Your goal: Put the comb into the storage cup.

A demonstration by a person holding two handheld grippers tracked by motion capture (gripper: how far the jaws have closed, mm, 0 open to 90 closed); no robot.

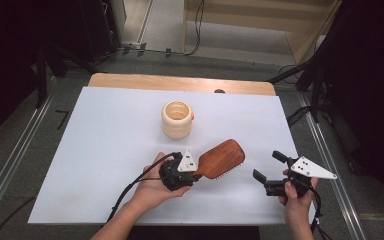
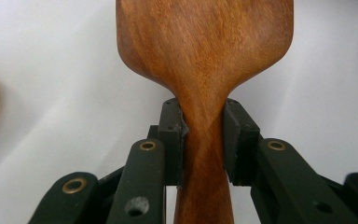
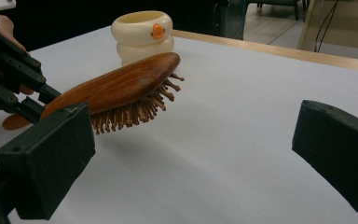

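Black pads nearest our lens, item one: the left gripper (image 2: 204,140) has its jaws closed tight on the narrow neck of the wooden hairbrush (image 2: 205,51), one pad (image 2: 173,135) pressed to each side of the handle, the broad paddle head spreading out just beyond them. We enter the rest from largest to smallest. White table (image 1: 105,165): bare sheet over a wooden top, the ground on which we work. Hairbrush, from the high view (image 1: 222,159): head angled away to the right of the left gripper (image 1: 180,172), wooden back uppermost; from the right gripper view (image 3: 121,86) we see it tilted, bristles pointing down and clear of the table, so we judge it lifted rather than resting. Cream holder (image 1: 177,119): a ribbed, open-topped cup with a small orange mark, upright, standing beyond the brush toward the far side of the table and apart from it. Right gripper (image 1: 271,170): jaws spread wide with nothing between them, held to the right of the brush and well apart from it. Progress, as we judge it: the pick-up is done and the grip looks secure; if the brush is bound for the holder, we reckon the carry across, the turning upright and the lowering in remain, along with the release.
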